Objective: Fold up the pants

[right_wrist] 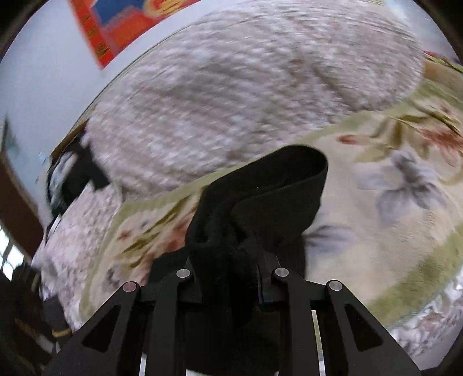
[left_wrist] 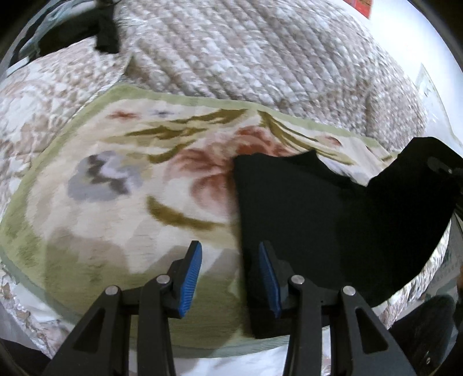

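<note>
So the black pants (left_wrist: 312,219) are lying on a floral blanket (left_wrist: 121,179) with a green border, which is spread over a bed. Behind it there's a big lumpy quilted comforter (left_wrist: 246,49) in beige and white. The left gripper (left_wrist: 230,277) hovers over the left edge of the pants with its blue pads (left_wrist: 191,277) standing apart, nothing pinched between them; one pad sits over the blanket, the other over the black cloth. Off to the right in that view one part of the pants is lifted up off the blanket.

The right gripper (right_wrist: 231,277) is clamped down on a bunched fold of the pants (right_wrist: 260,196), and the fabric rises up out of the jaws in a thick rolled loop that hides the pads almost completely. Right wrist view is pretty blurry. Back there you can also see a pale wall with a red and blue poster (right_wrist: 121,26), and some dark clothing (right_wrist: 78,179) at the far edge of the comforter
</note>
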### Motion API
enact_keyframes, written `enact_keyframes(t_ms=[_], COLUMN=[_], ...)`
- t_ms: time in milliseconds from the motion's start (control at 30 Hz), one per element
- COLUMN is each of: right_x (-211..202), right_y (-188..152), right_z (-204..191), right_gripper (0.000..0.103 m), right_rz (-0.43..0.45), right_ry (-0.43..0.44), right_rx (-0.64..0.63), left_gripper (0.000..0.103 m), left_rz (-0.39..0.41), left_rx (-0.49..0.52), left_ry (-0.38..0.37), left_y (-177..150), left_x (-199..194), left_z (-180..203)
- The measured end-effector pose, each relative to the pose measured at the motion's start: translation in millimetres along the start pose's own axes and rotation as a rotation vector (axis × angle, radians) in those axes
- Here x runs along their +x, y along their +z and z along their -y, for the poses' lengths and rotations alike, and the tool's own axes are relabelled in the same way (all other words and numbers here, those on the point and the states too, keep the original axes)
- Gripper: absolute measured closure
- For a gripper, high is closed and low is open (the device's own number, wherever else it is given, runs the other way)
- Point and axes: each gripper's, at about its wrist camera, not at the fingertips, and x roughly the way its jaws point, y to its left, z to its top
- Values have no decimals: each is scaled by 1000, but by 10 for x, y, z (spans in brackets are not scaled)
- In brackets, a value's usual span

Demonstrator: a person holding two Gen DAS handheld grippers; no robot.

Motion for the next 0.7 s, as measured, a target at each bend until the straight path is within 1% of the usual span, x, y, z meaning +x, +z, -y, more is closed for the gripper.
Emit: enact_keyframes(t_ms=[67,133,200,267,333,367,433,500,600,667,700], right_x=[75,247,478,750,968,1040,1035,970,890,1000,1106], right_y=[-81,-233,-420,-645,-843,-915,-929,-864,-834,-927,-1014], right_z=[-254,-541,-724,-817,-856,-865,-897,-967,-1070,-1157,-1165], right_gripper=[81,81,81,81,81,81,81,81,81,81,79], right_rz=[-25,-79,-150,-236,-306,-324,-314,-291,-271,-299,-324], right_ry=[47,101,134,157,160,156,149,149,188,196,178], right_rx=[-51,-117,-157,-176,-194,-200,-206,-213,-235,-264,-283], left_gripper=[60,60,60,60,60,60,60,60,60,60,60], left_rz=[11,14,14,16,20,21,22,25,27,25,25], left_rx=[-29,-60,-84,-95,-102,-107,-113,-121,-127,-129,-130], left_ry=[18,33,45,53,56,56,52,51,45,44,43], left_y=[3,-5,-12,-20,-31,-38,-48,-50,-44,-39,-39], left_x=[-27,-45,-59,-74,-94,-103,-114,-129,-132,-131,-132], left_z=[-117,-238,-328,-394,-441,-461,-495,-520,-546,-553,-554])
